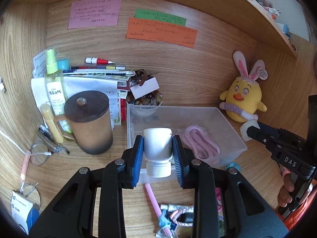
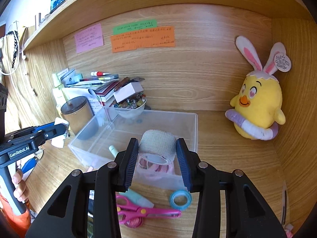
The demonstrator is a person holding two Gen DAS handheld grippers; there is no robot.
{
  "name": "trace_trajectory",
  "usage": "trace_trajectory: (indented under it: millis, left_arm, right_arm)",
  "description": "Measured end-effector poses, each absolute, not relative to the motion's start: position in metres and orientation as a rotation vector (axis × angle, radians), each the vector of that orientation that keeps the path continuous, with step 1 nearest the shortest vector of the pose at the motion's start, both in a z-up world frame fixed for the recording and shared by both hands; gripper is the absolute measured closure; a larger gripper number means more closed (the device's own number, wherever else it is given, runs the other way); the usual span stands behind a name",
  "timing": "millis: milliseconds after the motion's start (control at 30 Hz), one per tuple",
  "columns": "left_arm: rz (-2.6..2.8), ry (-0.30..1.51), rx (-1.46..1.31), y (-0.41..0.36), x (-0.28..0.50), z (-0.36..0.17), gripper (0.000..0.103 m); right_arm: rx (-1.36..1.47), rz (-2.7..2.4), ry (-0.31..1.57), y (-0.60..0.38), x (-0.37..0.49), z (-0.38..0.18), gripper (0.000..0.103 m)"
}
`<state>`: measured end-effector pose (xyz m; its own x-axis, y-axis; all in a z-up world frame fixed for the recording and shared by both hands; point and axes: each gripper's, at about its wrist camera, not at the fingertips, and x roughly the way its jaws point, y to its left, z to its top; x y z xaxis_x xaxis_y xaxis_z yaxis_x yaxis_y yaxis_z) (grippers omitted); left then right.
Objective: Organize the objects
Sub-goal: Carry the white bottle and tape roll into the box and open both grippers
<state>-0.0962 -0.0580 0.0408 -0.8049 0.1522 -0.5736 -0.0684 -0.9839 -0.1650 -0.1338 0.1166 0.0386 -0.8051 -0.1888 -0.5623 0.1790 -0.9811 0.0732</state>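
Left wrist view, left to right: brown lidded mug (image 1: pixel 90 122) at 9 o'clock, spray bottle (image 1: pixel 54 81) behind it, pile of papers (image 1: pixel 93 81) at 10–11 o'clock. Left tool (image 1: pixel 158 152) dead centre, clenched on a white pill bottle (image 1: pixel 157 145), cap end toward the camera, held over the near-left part of the clear plastic bin (image 1: pixel 227 119). Pink cord bundle (image 1: pixel 200 140) lies inside the bin, just right of the bottle. Bowl of marbles (image 1: pixel 144 99) behind the bin at 12 o'clock. Chick plush (image 1: pixel 244 99) at 2 o'clock on the bench (image 1: pixel 257 168).

Right wrist view, left to right: left tool comes in at 9 o'clock. Pink scissors (image 2: pixel 146 212) at 6 o'clock on the bench, in front of the bin. Right tool (image 2: pixel 157 158) centre, grasping a beige bandage roll (image 2: pixel 158 146) over the bin's near wall. Blue tape ring (image 2: pixel 180 199) at 5 o'clock, just outside the bin. Chick plush at 3 o'clock, well apart from the bin.
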Motion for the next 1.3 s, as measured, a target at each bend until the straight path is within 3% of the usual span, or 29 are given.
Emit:
trace_trajectory:
  millis: [800,933,1233,1300]
  left_arm:
    - [2.723,-0.108,-1.228,-0.029,-0.171,-0.011,0.074]
    - [2.718,-0.1,-1.211,-0.028,-0.165,-0.006,0.072]
    - [2.765,-0.107,-1.125,-0.031,-0.14,0.012,0.042]
    - [2.769,-0.12,-1.109,-0.032,-0.131,0.015,0.027]
  right_arm:
    - [1.12,-2.683,0.055,0.096,-0.199,-0.02,0.066]
    - [1.126,-2.676,0.038,0.099,-0.196,-0.019,0.059]
    - [1.074,-2.708,0.003,0.115,-0.173,-0.003,0.04]
    - [1.067,-2.719,-0.005,0.121,-0.166,0.0,0.038]
